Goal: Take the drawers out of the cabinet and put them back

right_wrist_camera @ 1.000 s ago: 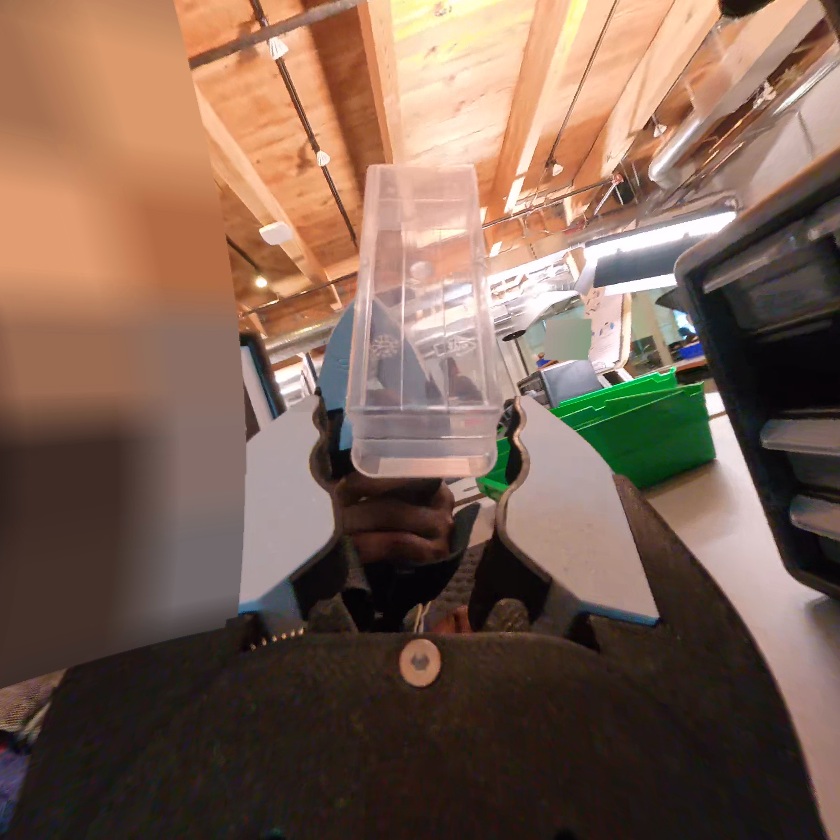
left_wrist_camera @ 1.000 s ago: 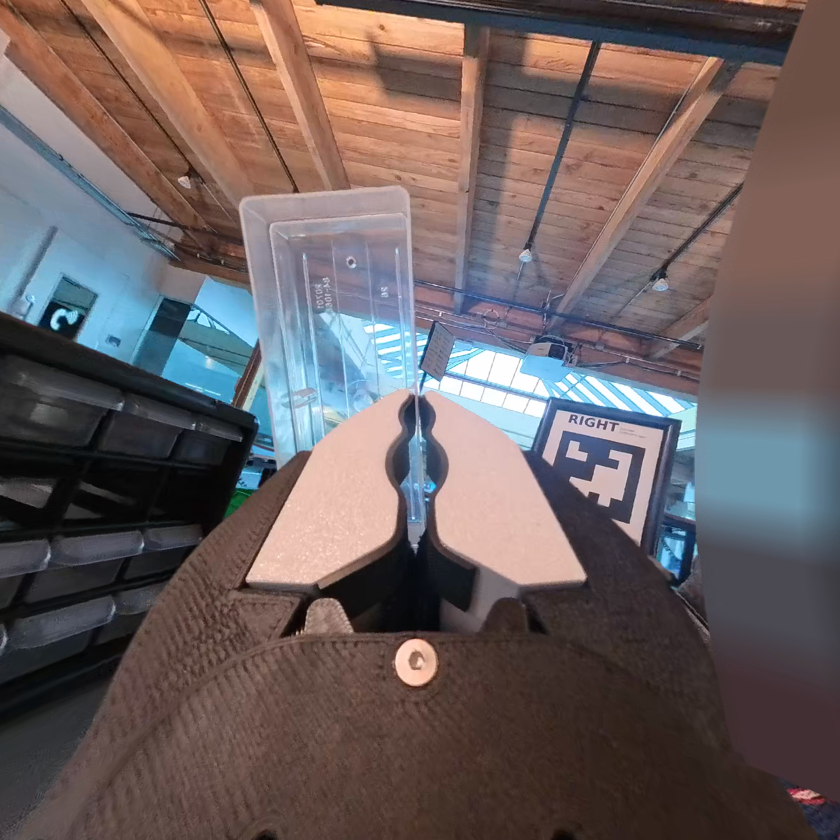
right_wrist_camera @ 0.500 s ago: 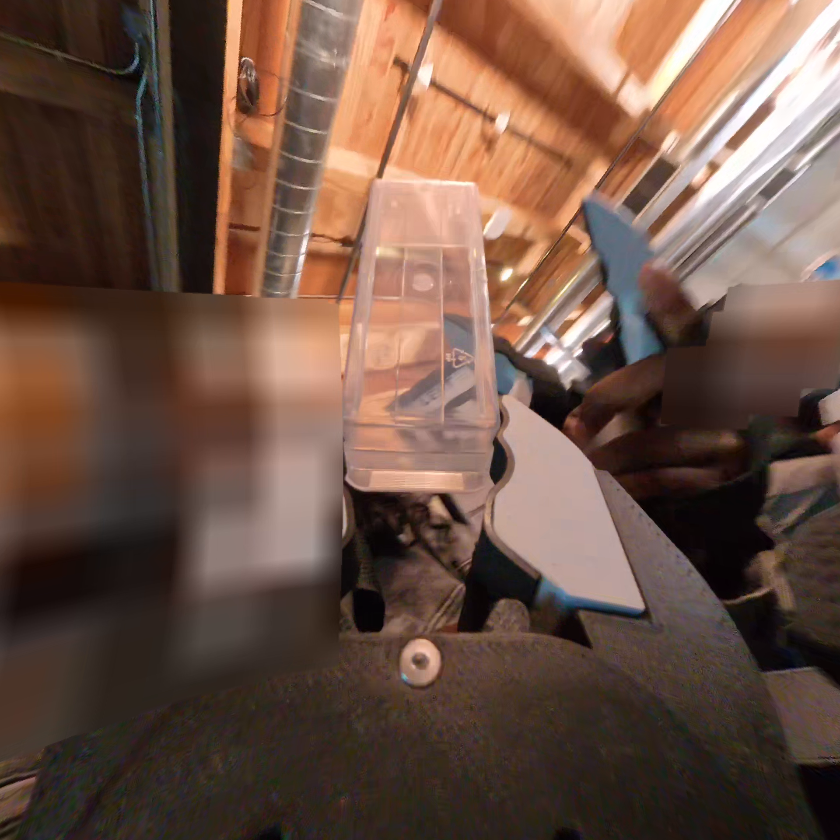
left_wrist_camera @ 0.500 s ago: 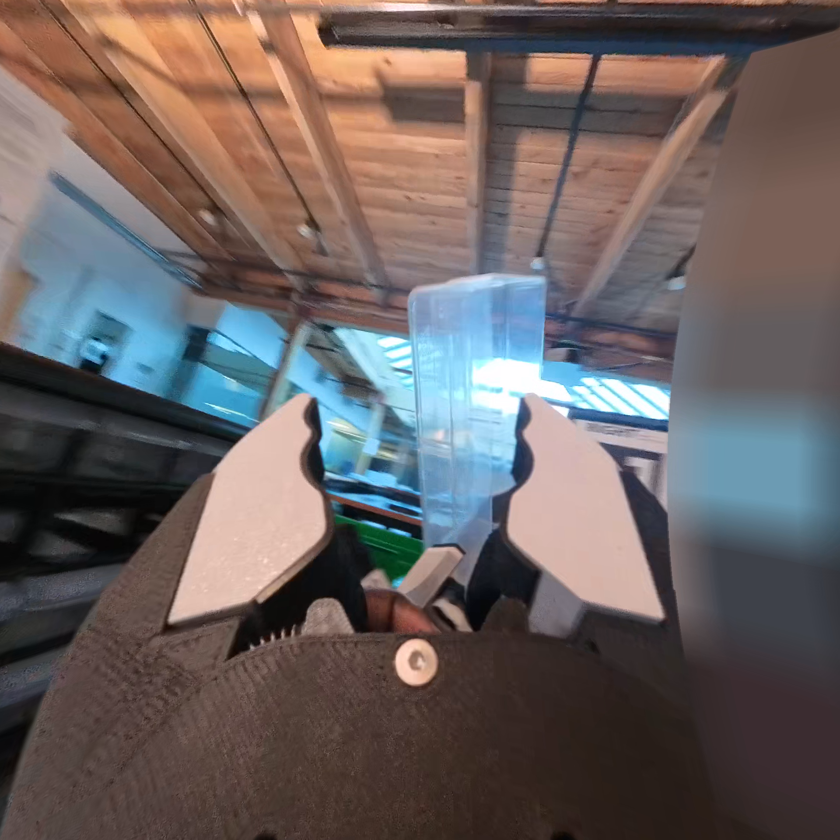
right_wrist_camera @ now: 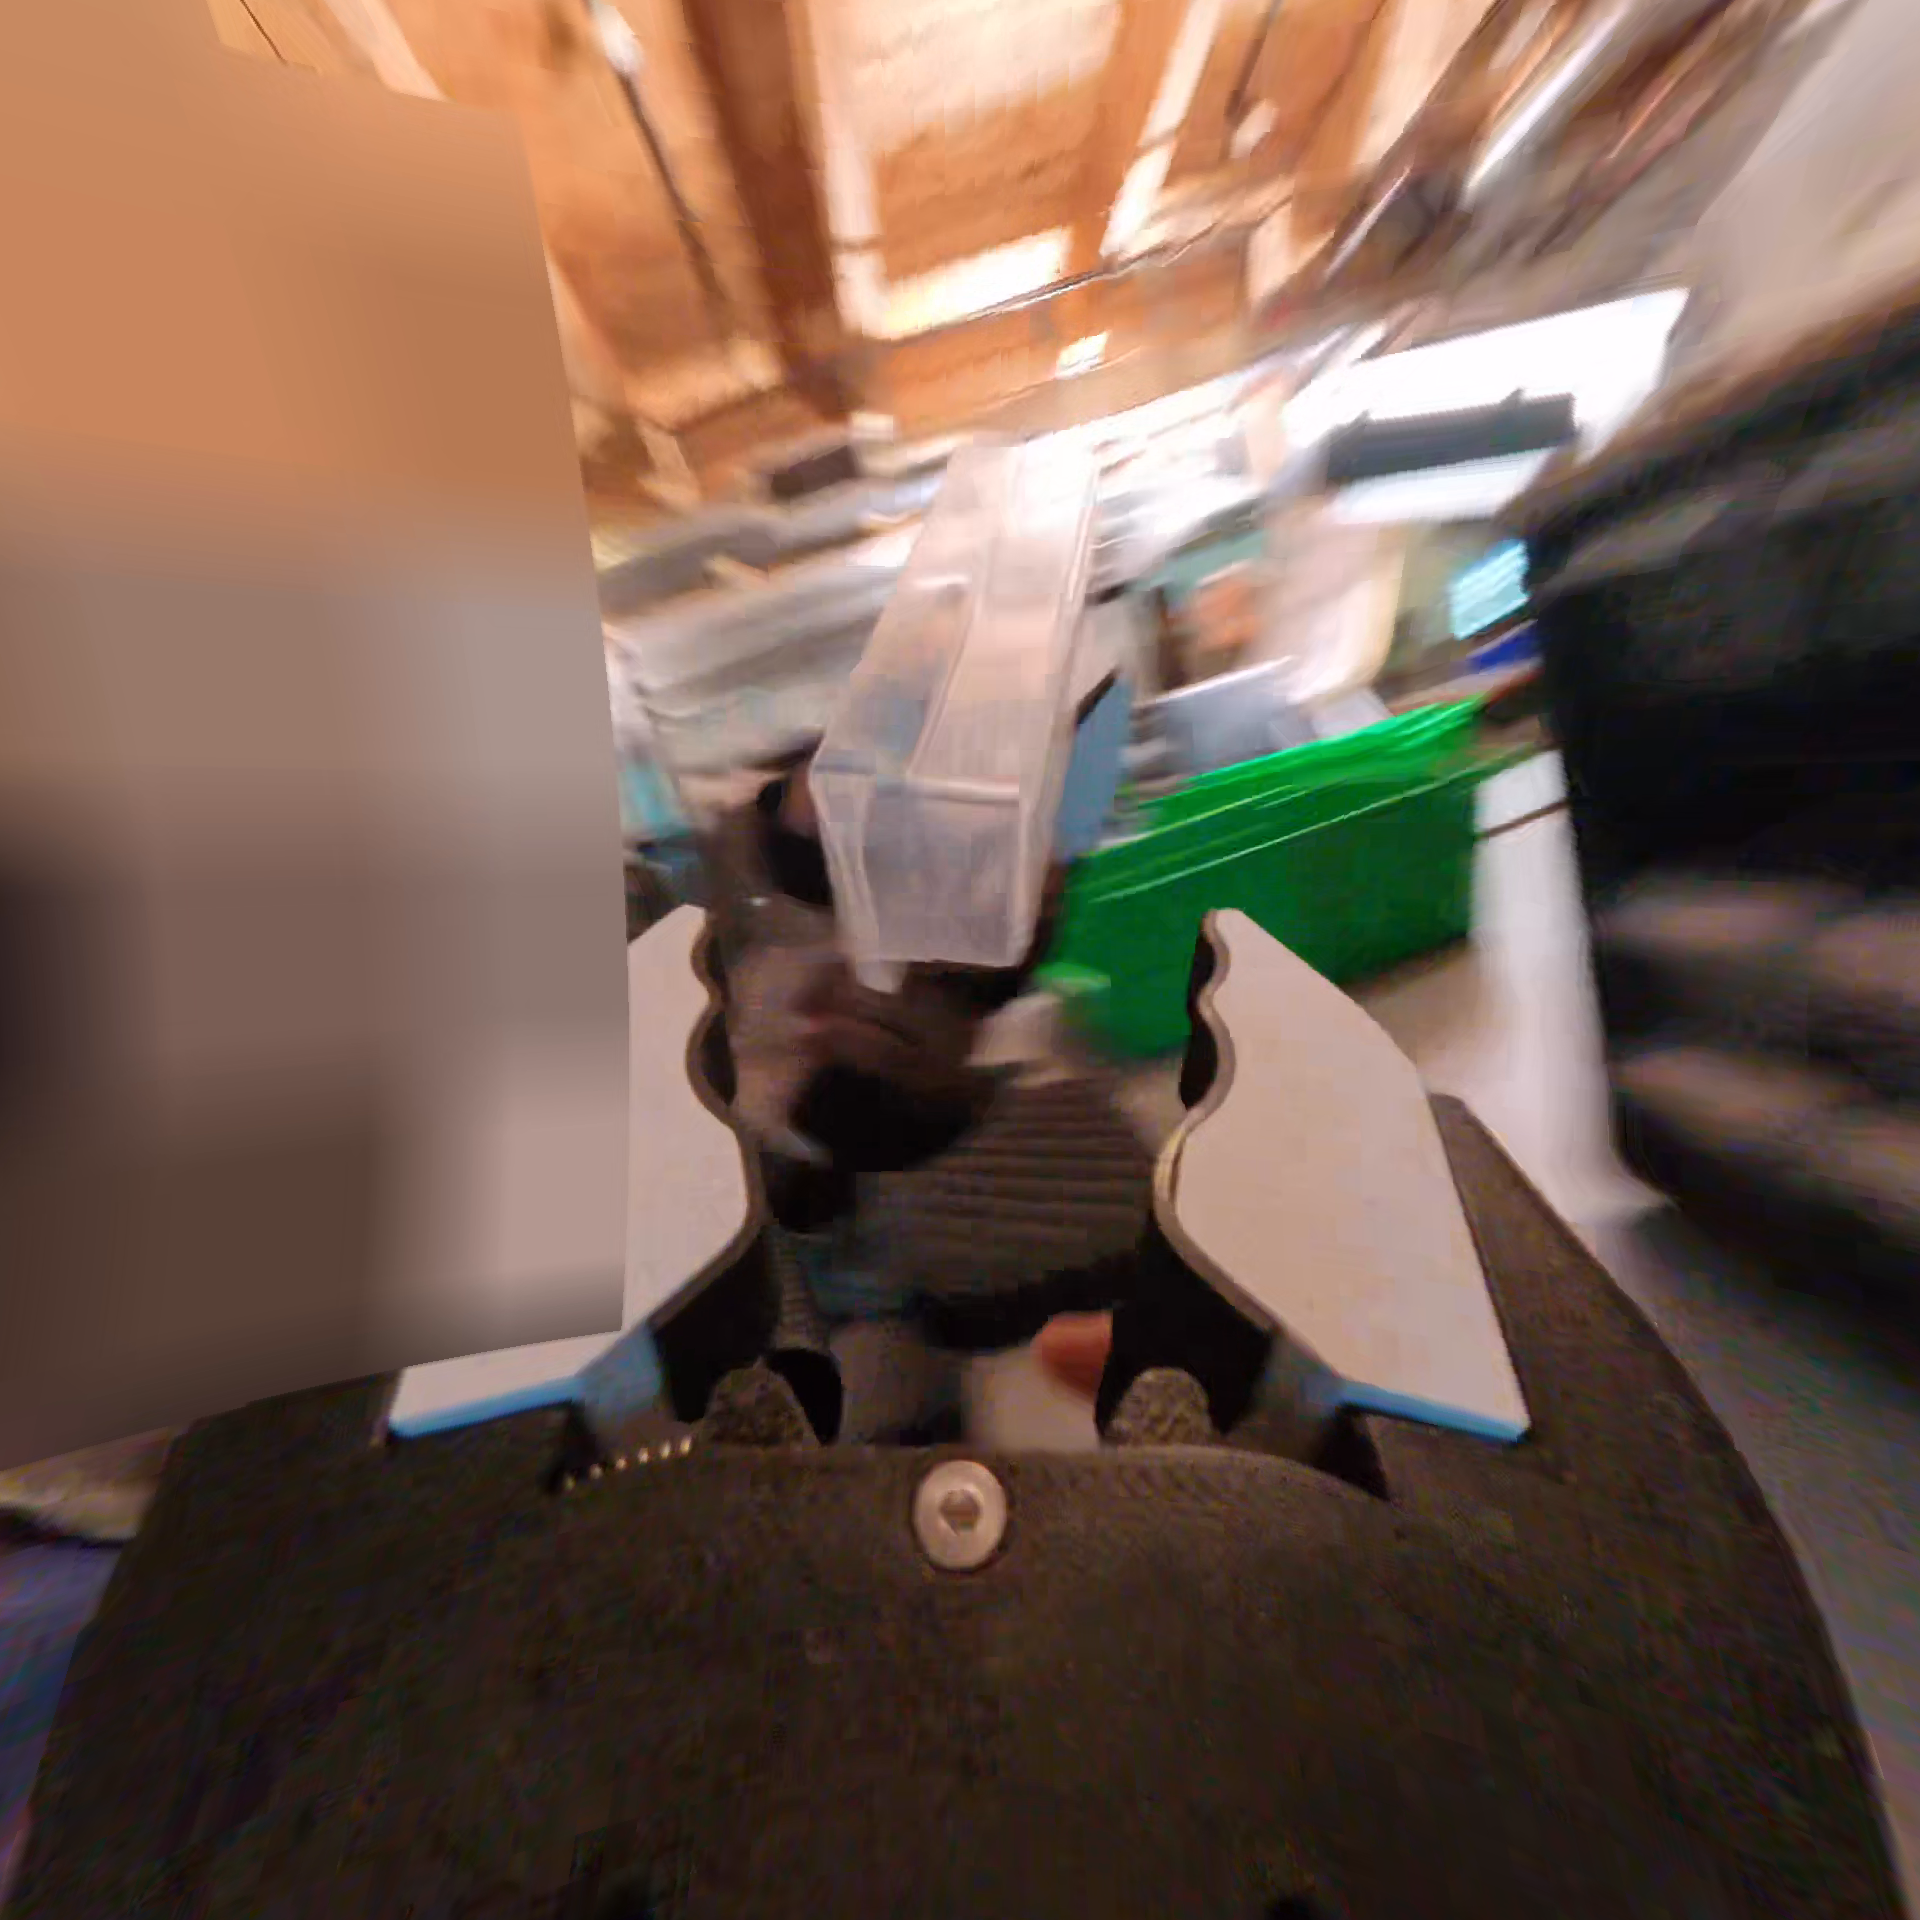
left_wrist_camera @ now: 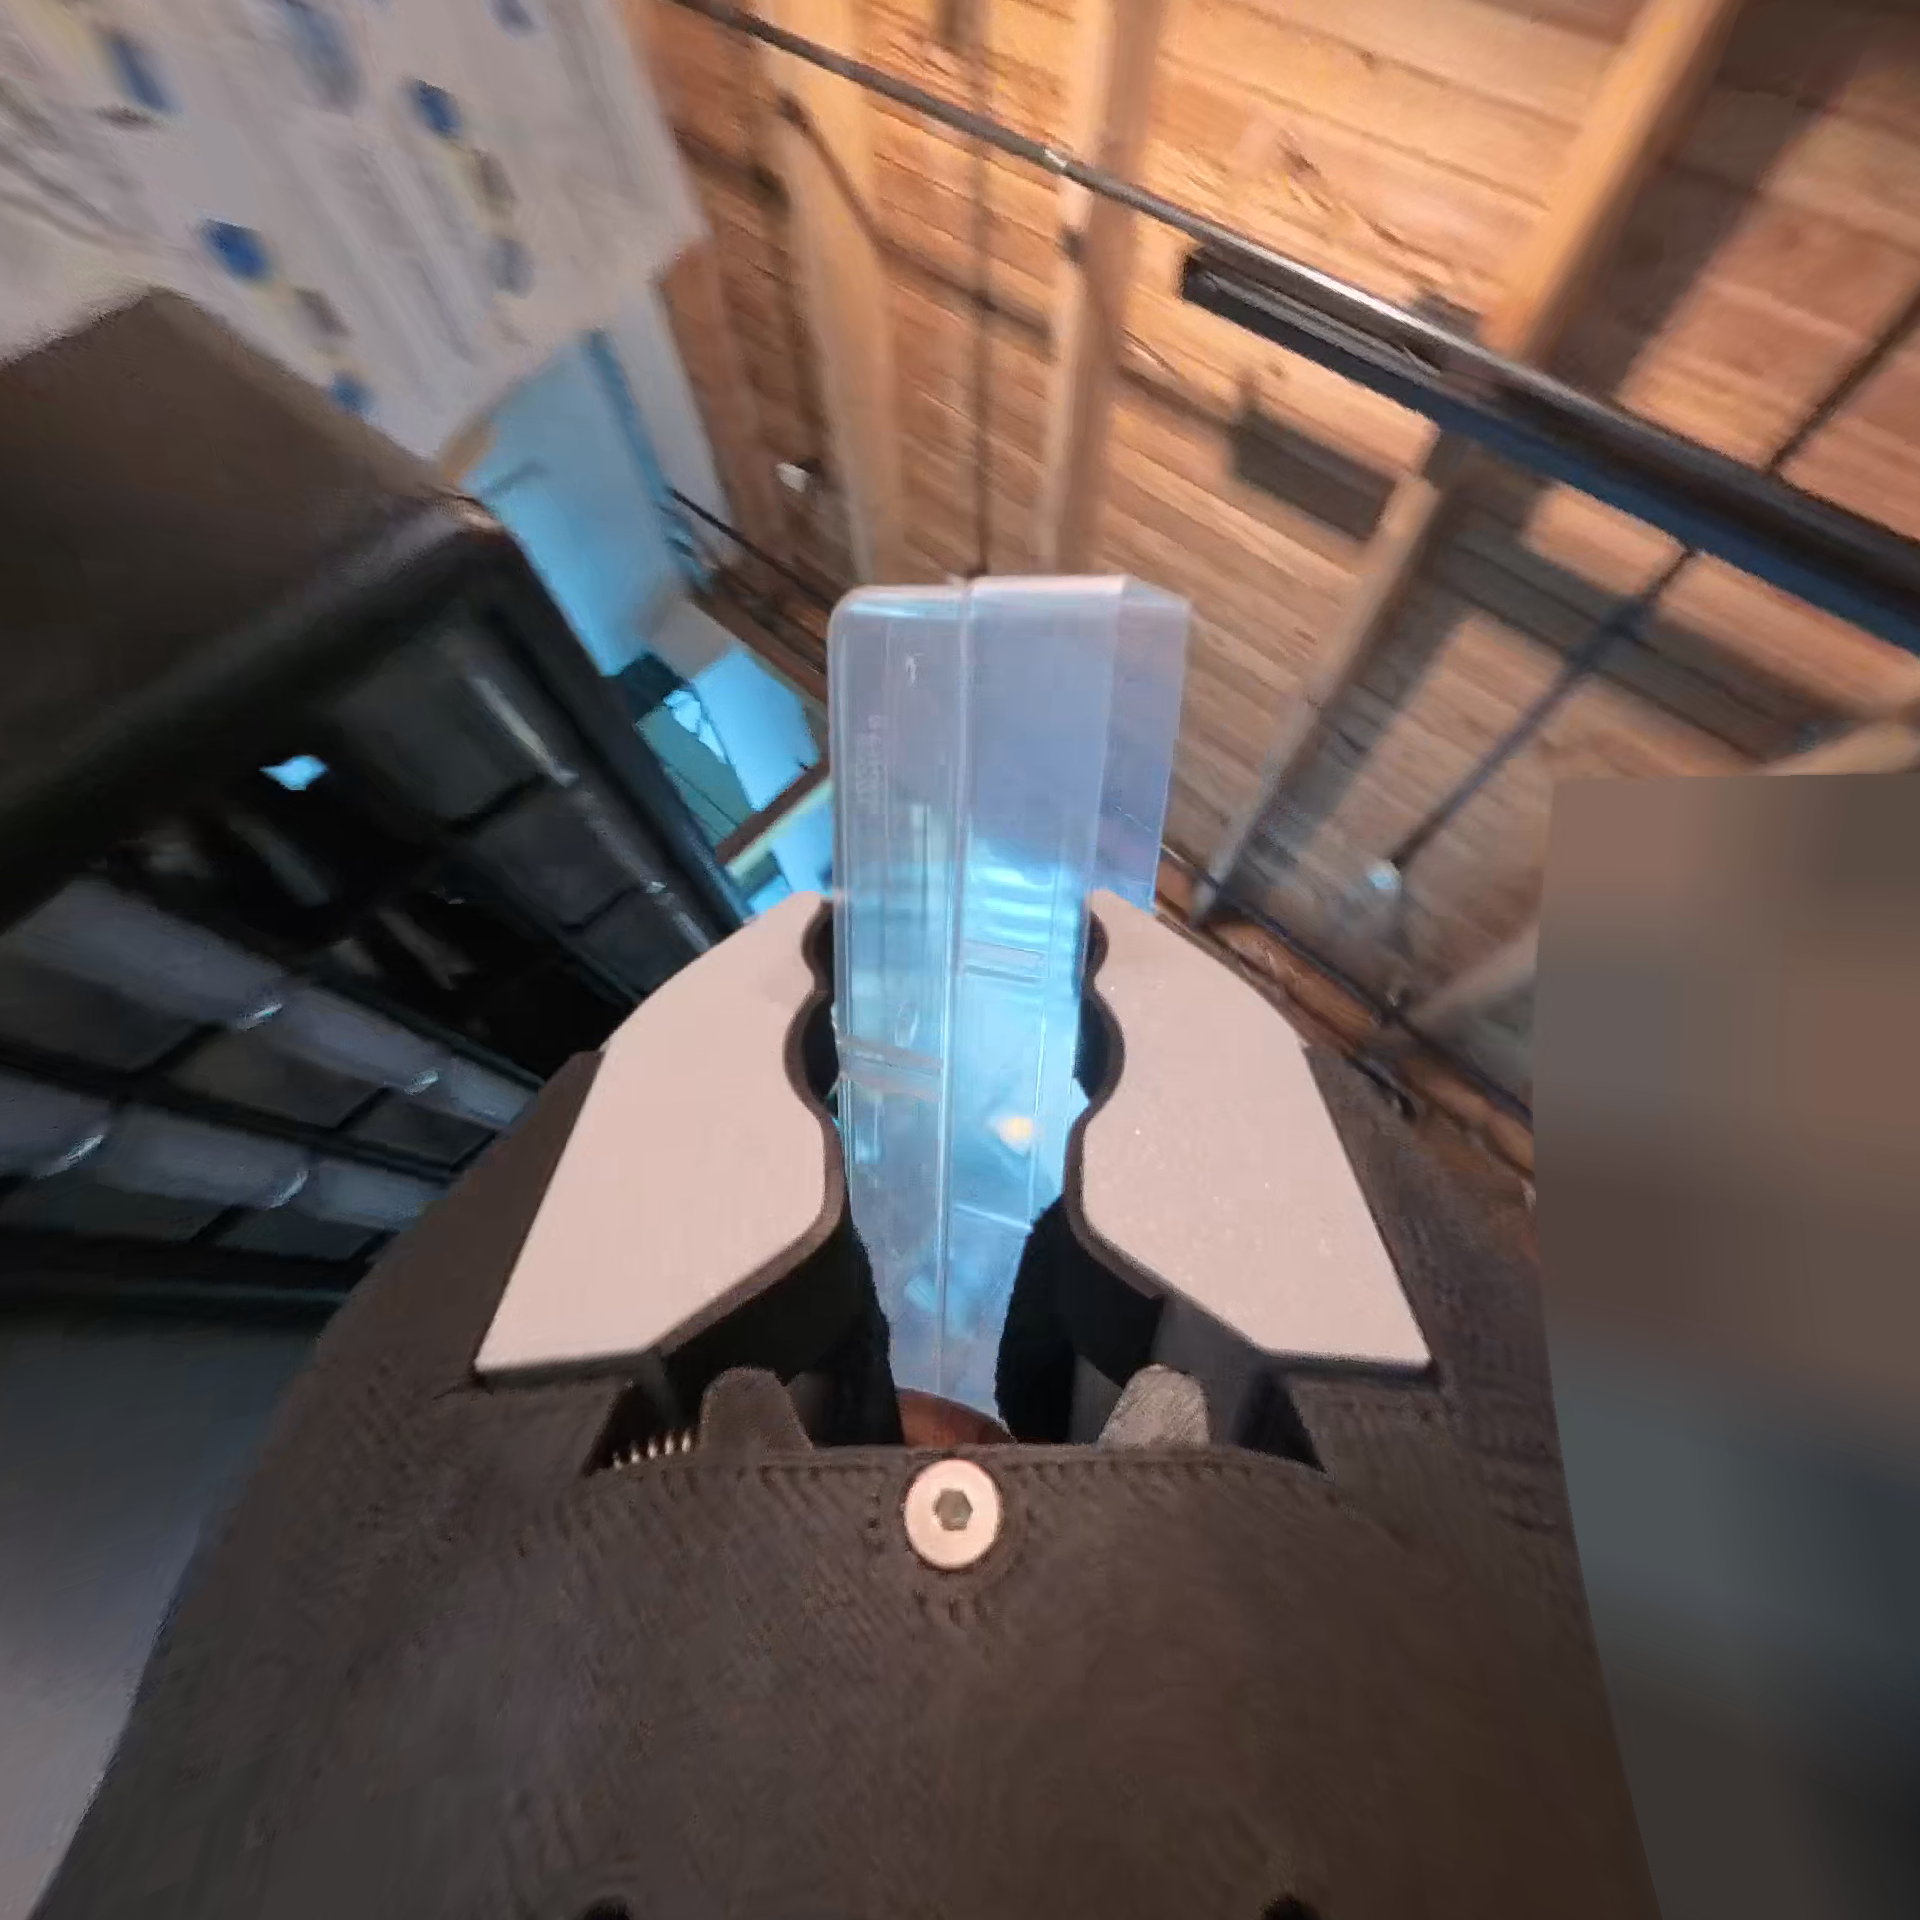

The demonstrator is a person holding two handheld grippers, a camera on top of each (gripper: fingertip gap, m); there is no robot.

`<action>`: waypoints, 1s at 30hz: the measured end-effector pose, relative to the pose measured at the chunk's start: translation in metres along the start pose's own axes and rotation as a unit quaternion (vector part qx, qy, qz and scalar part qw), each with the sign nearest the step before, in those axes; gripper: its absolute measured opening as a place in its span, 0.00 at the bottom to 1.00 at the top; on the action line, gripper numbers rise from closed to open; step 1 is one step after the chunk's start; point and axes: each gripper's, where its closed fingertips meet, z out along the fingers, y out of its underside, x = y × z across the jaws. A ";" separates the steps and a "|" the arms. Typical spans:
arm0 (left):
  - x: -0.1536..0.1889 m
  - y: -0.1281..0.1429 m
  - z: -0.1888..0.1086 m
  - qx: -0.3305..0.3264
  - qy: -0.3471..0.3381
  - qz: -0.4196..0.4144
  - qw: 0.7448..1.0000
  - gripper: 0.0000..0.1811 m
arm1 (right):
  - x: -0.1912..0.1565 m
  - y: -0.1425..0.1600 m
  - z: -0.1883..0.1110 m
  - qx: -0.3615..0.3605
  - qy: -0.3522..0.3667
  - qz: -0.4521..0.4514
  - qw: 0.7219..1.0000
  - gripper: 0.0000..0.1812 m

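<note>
A clear plastic drawer (left_wrist_camera: 997,779) stands upright between the fingers of my left gripper (left_wrist_camera: 956,925), which is shut on its two long sides. The black cabinet (left_wrist_camera: 260,831), with rows of clear drawers, is to the left of it. In the blurred right wrist view the same drawer (right_wrist_camera: 956,727) shows beyond my right gripper (right_wrist_camera: 956,925), which is open and empty and holds nothing. The cabinet (right_wrist_camera: 1714,831) is at the right edge there. A dark blurred shape under the drawer looks like the left gripper.
A green bin (right_wrist_camera: 1299,852) sits on the pale table (right_wrist_camera: 1538,935) beside the cabinet. Wooden ceiling beams and a black rail (left_wrist_camera: 1558,343) fill the upper part of the left wrist view.
The left gripper let go of the drawer's thin wall, opened, and closed again on its sides. The right gripper, which held the drawer meanwhile, has opened and drawn back. Both views have swung.
</note>
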 end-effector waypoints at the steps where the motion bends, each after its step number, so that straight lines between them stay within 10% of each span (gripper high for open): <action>1: -0.006 -0.005 -0.002 0.014 -0.020 -0.013 1.000 0.24 | 0.009 -0.006 -0.006 -0.001 0.062 -0.131 0.989 0.48; 6: -0.024 -0.016 -0.009 0.059 -0.078 -0.074 0.992 0.24 | 0.004 -0.010 -0.007 -0.107 0.140 -0.689 0.703 0.47; 11: -0.031 -0.005 -0.004 0.051 -0.101 -0.128 0.985 0.24 | 0.009 -0.005 0.015 -0.147 0.111 -0.897 0.402 0.45; 14: -0.033 0.002 -0.001 0.032 -0.113 -0.133 0.984 0.24 | 0.012 0.003 0.027 -0.150 0.074 -0.935 0.311 0.43; 18: -0.035 0.006 0.000 0.025 -0.123 -0.133 0.983 0.24 | 0.014 -0.003 0.032 -0.150 0.074 -0.950 0.264 0.27; 23: -0.032 0.014 0.003 -0.007 -0.115 -0.123 0.986 0.24 | 0.015 -0.004 0.026 -0.162 0.090 -0.945 0.269 0.26; 30: -0.022 0.017 0.014 -0.114 -0.109 0.130 0.979 0.31 | 0.026 -0.031 -0.020 -0.199 0.214 -0.860 0.418 0.25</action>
